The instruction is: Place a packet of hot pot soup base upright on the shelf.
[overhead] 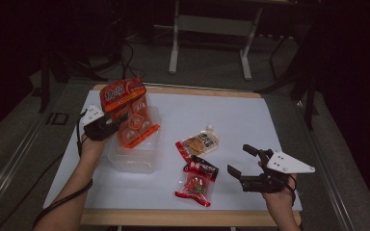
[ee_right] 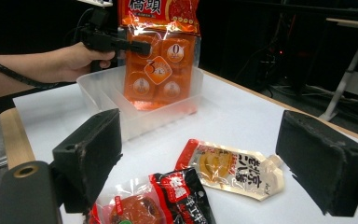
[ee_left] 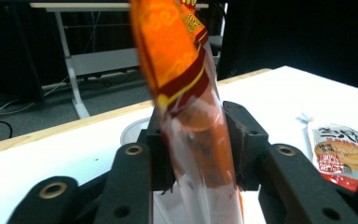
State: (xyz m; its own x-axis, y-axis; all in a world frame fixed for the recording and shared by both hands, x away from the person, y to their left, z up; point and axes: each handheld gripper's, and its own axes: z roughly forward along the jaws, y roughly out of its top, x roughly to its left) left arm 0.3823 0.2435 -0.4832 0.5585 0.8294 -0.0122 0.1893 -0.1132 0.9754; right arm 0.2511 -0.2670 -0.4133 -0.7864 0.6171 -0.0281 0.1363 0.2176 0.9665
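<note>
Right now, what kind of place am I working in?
Probably a lab or workshop set up for recording: a white-topped table in a dark room, metal desk legs behind, cables on the floor.

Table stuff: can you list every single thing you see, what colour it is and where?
orange snack bag: one, orange, upright, held over the clear tub
clear tub: one, see-through plastic, left part of the table
pale pouch: one, cream with red end, flat mid-table
red-black packet: one, flat near the front edge
table: one, white top, wooden edge
left tongs: black, shut on the orange snack bag
right tongs: black, open, right of the red-black packet
hands: two, one per tongs
</note>
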